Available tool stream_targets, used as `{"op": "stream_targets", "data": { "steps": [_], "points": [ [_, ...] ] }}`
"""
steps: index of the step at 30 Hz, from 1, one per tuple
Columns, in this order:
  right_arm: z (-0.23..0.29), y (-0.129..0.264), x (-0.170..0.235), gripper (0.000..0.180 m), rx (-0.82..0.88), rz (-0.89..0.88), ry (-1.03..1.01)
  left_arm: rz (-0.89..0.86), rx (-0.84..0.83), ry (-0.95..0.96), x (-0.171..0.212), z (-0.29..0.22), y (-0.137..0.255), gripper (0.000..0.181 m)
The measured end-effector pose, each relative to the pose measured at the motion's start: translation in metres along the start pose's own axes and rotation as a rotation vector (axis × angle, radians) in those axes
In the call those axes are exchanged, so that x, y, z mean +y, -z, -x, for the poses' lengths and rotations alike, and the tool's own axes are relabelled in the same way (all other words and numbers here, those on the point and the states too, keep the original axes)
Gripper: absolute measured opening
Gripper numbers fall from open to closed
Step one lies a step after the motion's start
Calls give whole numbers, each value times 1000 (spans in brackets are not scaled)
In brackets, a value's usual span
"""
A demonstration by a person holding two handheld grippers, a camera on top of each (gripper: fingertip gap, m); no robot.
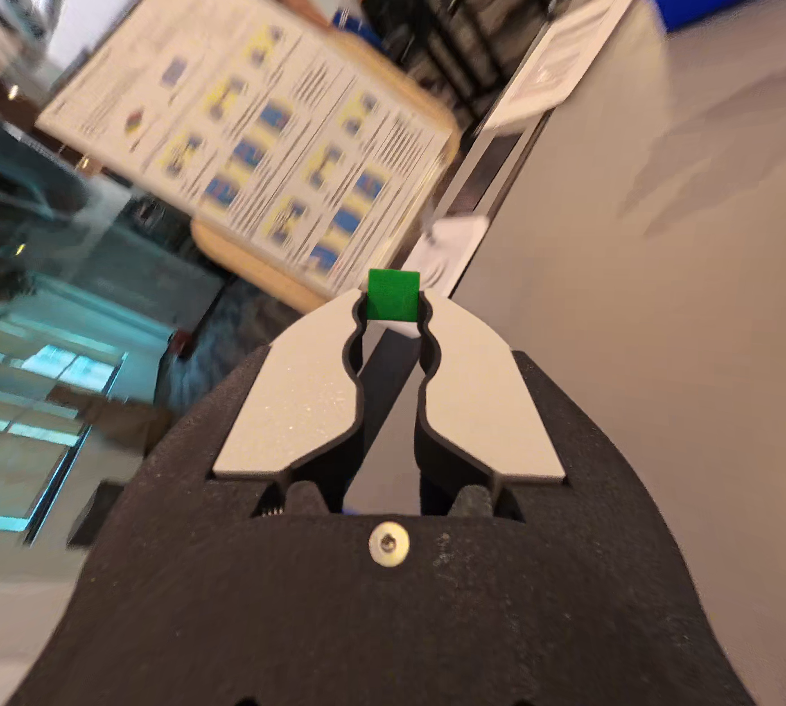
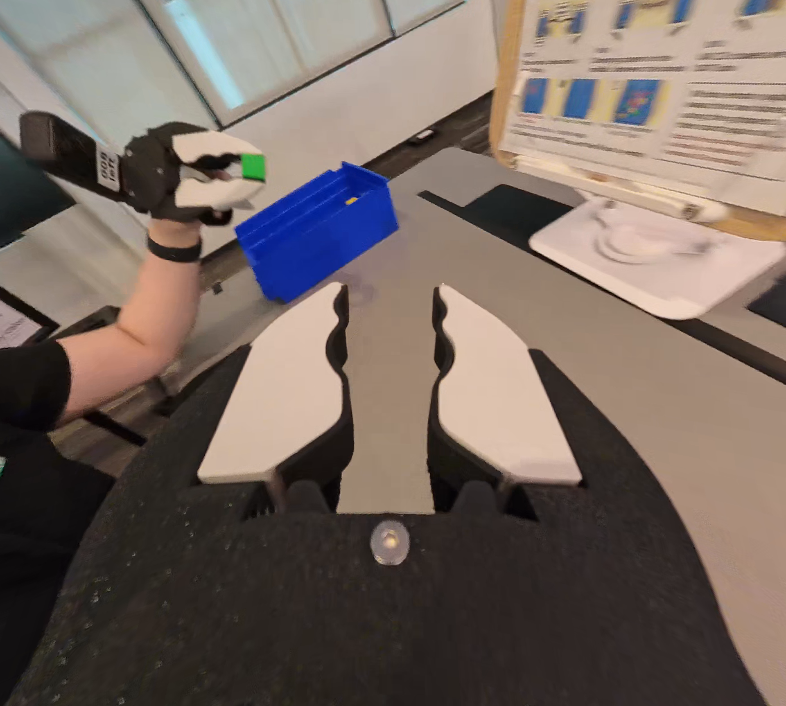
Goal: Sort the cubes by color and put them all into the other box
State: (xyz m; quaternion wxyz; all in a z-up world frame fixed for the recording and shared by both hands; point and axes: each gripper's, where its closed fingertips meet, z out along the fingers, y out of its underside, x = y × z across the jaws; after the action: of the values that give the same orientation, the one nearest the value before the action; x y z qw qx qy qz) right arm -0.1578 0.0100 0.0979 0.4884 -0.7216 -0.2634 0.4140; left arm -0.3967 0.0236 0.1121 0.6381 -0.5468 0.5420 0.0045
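An office or lab: grey table [image 2: 489,260], illustrated poster board [image 2: 646,47], frosted glass partition [image 2: 255,5].

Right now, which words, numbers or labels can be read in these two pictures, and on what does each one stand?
The white sticker on the left gripper's handle: short dark print, which I do not repeat.
The poster on the board: too blurred to read.
The paper sheet on the table: too blurred to read.
The blue box and the green cube: no writing shows.
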Motion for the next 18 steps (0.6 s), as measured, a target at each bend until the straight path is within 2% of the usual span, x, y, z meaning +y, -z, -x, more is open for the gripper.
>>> {"op": "stream_targets", "data": {
  "steps": [4,9,13,18],
  "points": [
    [21,-20,10,44,39,77,69,-70,51,-83,-58,-57,-60,22],
    [28,-15,4,53,77,29,18,-39,72,-155,-88,-94,-115,22],
    [21,-15,8,55,79,34,-63,-119,83,-115,-109,-114,-122,22],
    [19,-30,23,53,61,97,-90,-101,89,-129,-102,-119,-123,22]
  ]
}}
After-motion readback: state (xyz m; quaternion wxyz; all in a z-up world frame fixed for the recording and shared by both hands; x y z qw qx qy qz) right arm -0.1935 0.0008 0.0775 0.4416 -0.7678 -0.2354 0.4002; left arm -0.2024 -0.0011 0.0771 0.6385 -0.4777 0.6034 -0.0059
